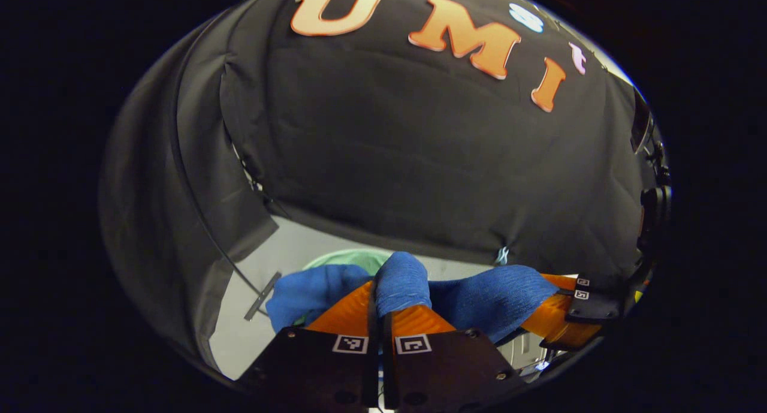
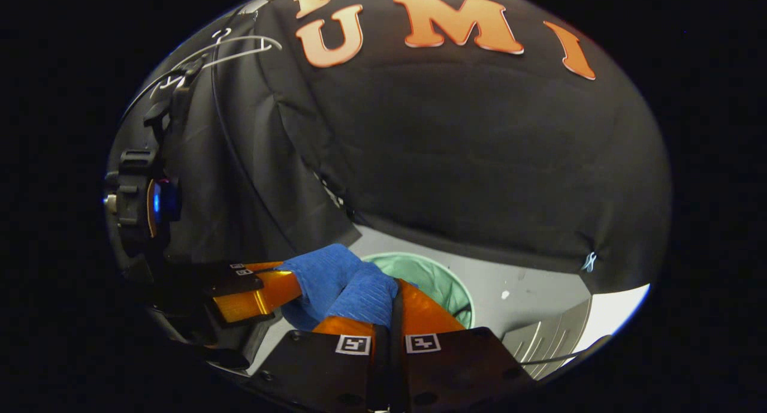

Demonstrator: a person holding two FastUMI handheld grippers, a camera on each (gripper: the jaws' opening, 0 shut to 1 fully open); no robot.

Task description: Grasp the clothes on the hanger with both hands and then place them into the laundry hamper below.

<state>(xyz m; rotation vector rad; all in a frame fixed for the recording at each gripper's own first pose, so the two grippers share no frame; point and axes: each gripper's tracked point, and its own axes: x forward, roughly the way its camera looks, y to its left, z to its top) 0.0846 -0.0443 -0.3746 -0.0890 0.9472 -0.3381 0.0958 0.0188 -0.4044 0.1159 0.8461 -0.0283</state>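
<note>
Blue knit garment (image 1: pixel 497 296) is off the hanger and pinched by both grippers. Left gripper (image 1: pixel 383 308), bottom centre of the left gripper view: fingers narrow, clamped on a fold of the cloth. Right gripper (image 2: pixel 392 308), bottom centre of the right gripper view: same, closed tight on the other bunch (image 2: pixel 350 287). Each view also has the other gripper at its edge, the cloth slung between the two.

White wire hanger (image 2: pixel 239 44) sits bare at the upper left of the right gripper view, so I'd call the grasp-and-remove part done.

Left to do: lower and release. Green mesh laundry hamper (image 2: pixel 440 281) is just beyond the fingers, mouth open. What shows of its inside looks empty; the cloth hangs above its rim, not in it.
</note>
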